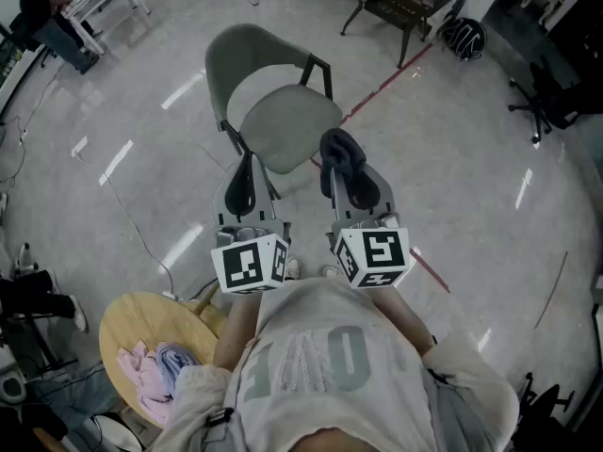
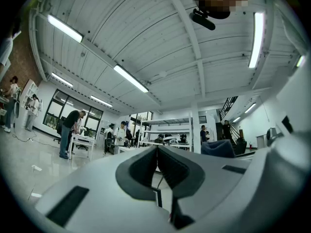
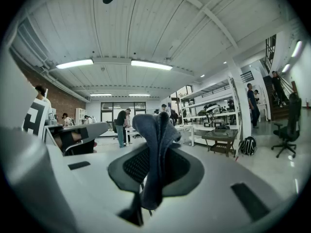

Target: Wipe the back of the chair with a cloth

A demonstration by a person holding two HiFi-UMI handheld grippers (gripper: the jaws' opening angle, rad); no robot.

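Note:
The chair stands on the floor in front of me, with a grey-green curved back [image 1: 224, 56], a matching seat [image 1: 288, 126] and dark legs. My right gripper [image 1: 347, 179] is shut on a dark blue cloth [image 1: 340, 152], held above the seat's near right edge and pointing up and away. In the right gripper view the cloth [image 3: 154, 144] sticks up folded between the pads. My left gripper [image 1: 243, 182] hovers just left of the seat's near edge, apart from the chair. Its jaws [image 2: 156, 165] are shut with nothing between them. The cloth [image 2: 218, 148] also shows at the right of the left gripper view.
A round wooden table [image 1: 132, 320] at my lower left carries pink and pale blue cloths [image 1: 155, 370]. A red line [image 1: 388, 85] crosses the floor right of the chair. A dark bench [image 1: 400, 3], a backpack [image 1: 464, 38] and an office chair [image 1: 545, 102] stand farther off.

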